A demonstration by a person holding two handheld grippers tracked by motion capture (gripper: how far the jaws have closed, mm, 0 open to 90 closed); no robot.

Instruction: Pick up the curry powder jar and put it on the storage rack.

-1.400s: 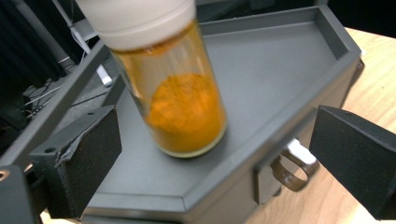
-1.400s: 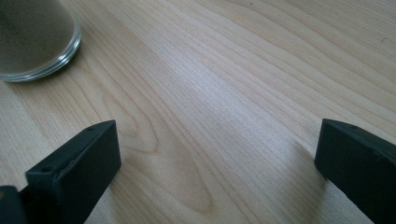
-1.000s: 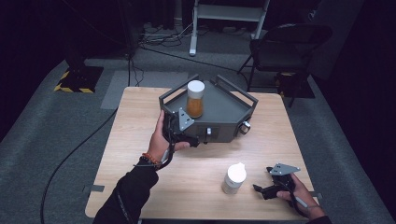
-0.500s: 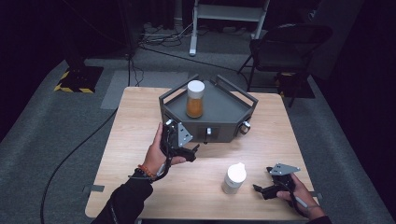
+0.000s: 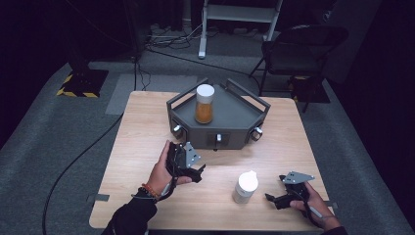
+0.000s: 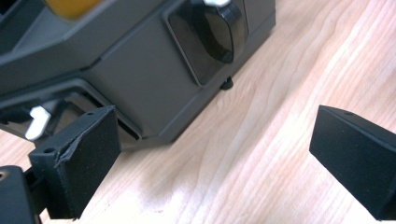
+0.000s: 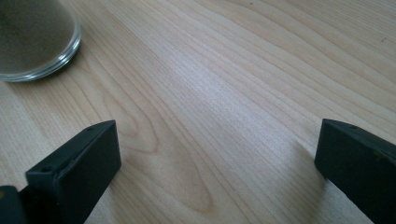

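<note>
Seen from above, a person's left gripper [image 5: 195,172] hovers over the wooden table [image 5: 142,127], just in front of a dark grey hexagonal tray unit [image 5: 230,117] that sits toward the far middle of the tabletop. Its jaws stand wide apart and hold nothing; in the left gripper view they frame bare wood grain, with the unit's grey side wall and a black knob [image 6: 219,28] close ahead of them. Small silver-tipped knobs stud the unit's front faces. On the tray stands an upright jar of amber-orange contents with a white lid [image 5: 204,104], near the left rear corner, apart from both grippers.

Nearer the person, a second jar with a white lid [image 5: 244,187] stands upright on the table between the two hands, closer to the right one. Its contents look pale, though the high view is too small to say what they are. The right gripper [image 5: 273,199] rests low at the table's near right edge, held in the person's right hand [image 5: 308,203], its jaws likewise wide and empty. In the right gripper view those jaws straddle plain tabletop, and the rounded glass base of the near jar shows at upper left, well clear of them. A dark folding chair [image 5: 303,46] stands on the grey carpet beyond the table.
</note>
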